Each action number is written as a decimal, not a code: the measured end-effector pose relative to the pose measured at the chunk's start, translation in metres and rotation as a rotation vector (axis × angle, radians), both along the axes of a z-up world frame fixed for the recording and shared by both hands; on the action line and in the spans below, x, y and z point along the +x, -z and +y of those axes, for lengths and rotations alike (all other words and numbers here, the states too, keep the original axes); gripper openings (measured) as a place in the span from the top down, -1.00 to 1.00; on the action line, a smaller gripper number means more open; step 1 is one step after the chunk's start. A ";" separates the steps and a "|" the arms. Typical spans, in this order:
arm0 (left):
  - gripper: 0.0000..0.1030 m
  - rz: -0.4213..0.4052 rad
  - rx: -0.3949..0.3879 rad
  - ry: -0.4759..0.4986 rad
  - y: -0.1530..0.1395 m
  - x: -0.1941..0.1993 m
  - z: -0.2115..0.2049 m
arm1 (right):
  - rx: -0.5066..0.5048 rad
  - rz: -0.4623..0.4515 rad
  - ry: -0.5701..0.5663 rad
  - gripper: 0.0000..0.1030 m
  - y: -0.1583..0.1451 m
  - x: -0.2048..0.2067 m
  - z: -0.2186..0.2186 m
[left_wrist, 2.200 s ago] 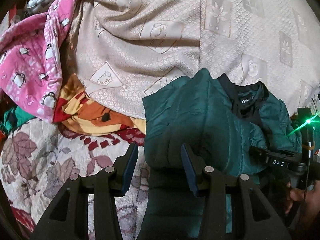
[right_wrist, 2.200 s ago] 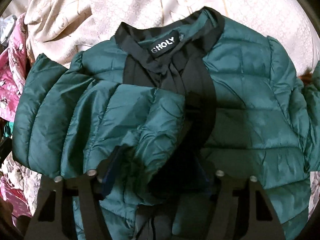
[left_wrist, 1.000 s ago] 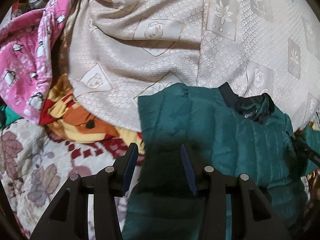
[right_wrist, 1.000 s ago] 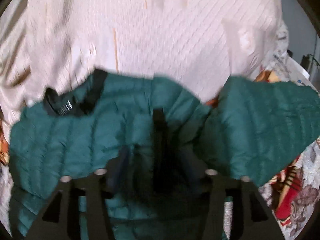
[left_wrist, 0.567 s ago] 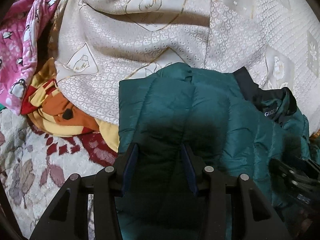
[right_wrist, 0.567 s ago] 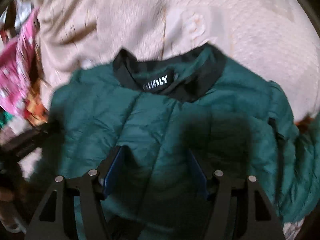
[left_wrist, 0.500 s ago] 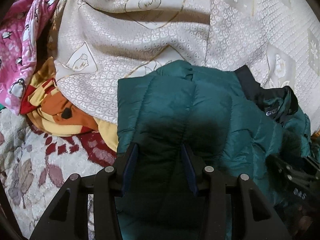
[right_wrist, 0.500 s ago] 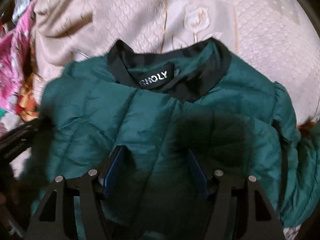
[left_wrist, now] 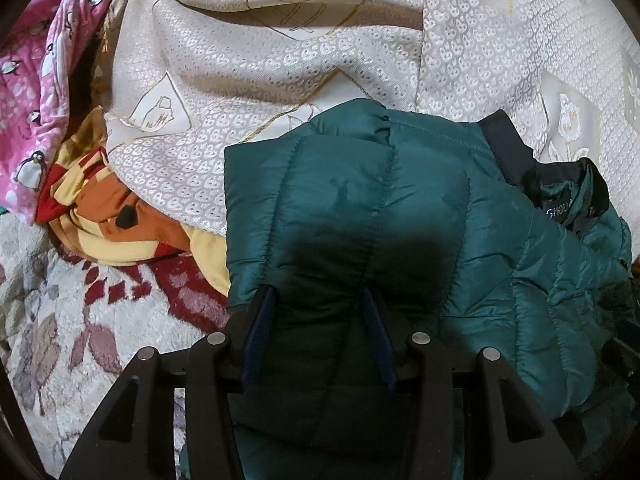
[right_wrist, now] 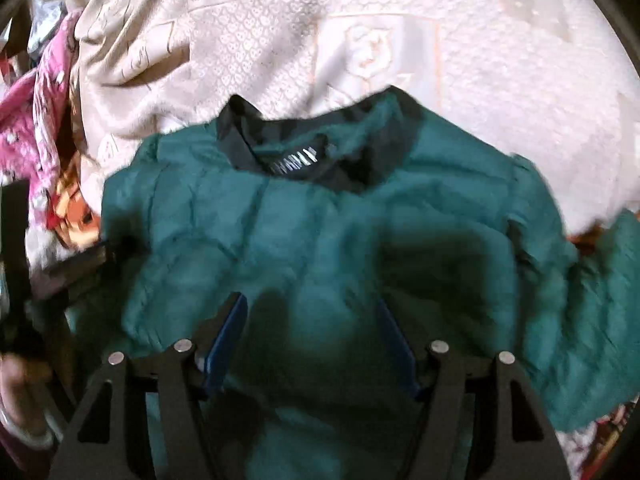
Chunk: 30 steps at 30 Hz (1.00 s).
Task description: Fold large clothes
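A dark green quilted puffer jacket (left_wrist: 380,208) with a black collar (left_wrist: 508,152) lies on a cream patterned bedspread (left_wrist: 280,60). Its left side is folded over the body. My left gripper (left_wrist: 318,300) is open, fingers spread just above the jacket's left part. In the right wrist view the jacket (right_wrist: 320,232) lies collar (right_wrist: 304,152) up, and one sleeve (right_wrist: 592,320) spreads out to the right. My right gripper (right_wrist: 310,304) is open above the jacket's middle. This view is blurred.
A pink penguin-print cloth (left_wrist: 36,80) and an orange and yellow cloth (left_wrist: 108,216) lie left of the jacket. A floral blanket (left_wrist: 80,320) covers the near left. The left gripper and the hand holding it show at the left edge of the right wrist view (right_wrist: 24,280).
Both grippers stayed open. The left one has closed in on the jacket's folded left side. The right one swung from the sleeve side back over the jacket's middle, then pulled back slightly.
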<state>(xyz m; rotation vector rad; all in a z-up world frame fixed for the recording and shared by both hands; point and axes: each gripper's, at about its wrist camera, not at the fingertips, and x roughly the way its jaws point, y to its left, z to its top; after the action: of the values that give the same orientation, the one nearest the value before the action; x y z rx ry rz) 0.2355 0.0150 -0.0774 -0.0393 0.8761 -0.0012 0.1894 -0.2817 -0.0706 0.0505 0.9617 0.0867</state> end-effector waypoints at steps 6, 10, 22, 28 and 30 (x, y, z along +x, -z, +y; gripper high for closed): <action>0.49 0.005 0.025 0.011 0.002 0.000 -0.006 | -0.017 0.083 0.090 -0.36 0.036 0.016 -0.030; 0.49 0.006 0.029 0.022 -0.008 -0.009 -0.007 | -0.057 0.074 0.097 -0.36 0.035 0.025 -0.029; 0.49 -0.075 -0.001 0.058 -0.044 -0.059 -0.007 | 0.001 -0.023 0.104 -0.63 -0.018 -0.025 -0.008; 0.49 -0.115 0.010 0.087 -0.060 -0.084 -0.020 | 0.012 -0.039 0.092 -0.62 -0.027 -0.057 0.000; 0.49 -0.125 0.005 0.099 -0.064 -0.091 -0.024 | 0.005 -0.051 0.093 -0.63 -0.033 -0.062 -0.001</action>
<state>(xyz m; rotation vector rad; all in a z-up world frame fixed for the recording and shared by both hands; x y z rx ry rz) 0.1444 -0.0091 -0.0129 0.0086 0.7527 -0.0927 0.1270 -0.2830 -0.0374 0.0966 0.9072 0.0044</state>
